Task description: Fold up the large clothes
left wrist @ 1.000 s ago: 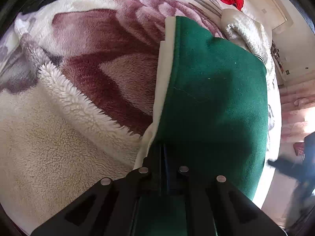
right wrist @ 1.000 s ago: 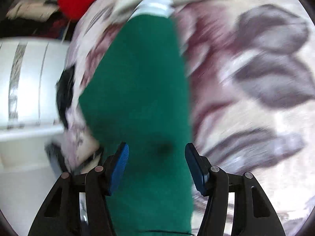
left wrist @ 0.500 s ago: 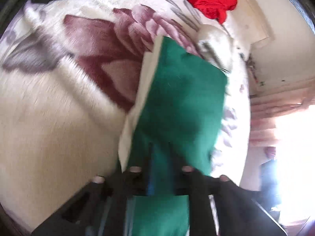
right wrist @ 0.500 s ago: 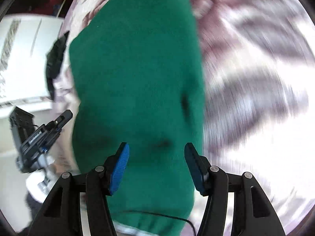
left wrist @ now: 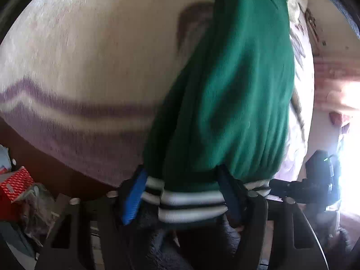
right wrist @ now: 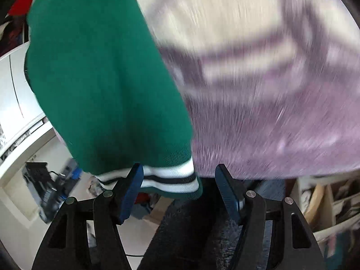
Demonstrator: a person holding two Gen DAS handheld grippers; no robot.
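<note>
A green garment (left wrist: pixel 236 94) with a white-and-dark striped ribbed hem (left wrist: pixel 191 199) lies on a fleece blanket (left wrist: pixel 90 56) and hangs over the bed edge. My left gripper (left wrist: pixel 182 193) is open, its blue pads on either side of the hem. In the right wrist view the same green garment (right wrist: pixel 101 74) shows its striped hem (right wrist: pixel 168 180) between the fingers of my right gripper (right wrist: pixel 178 186), which is open. Whether the pads touch the cloth is unclear.
The blanket (right wrist: pixel 270 90) has cream and purple floral patterns. My right gripper (left wrist: pixel 315 180) shows at the right in the left wrist view. A red box (left wrist: pixel 15 182) lies on the floor at left. White furniture (right wrist: pixel 15 90) stands left; shelves (right wrist: pixel 326 202) are at right.
My left gripper has opened and let go of the green garment. Both grippers have pulled back to the striped hem at the bed edge.
</note>
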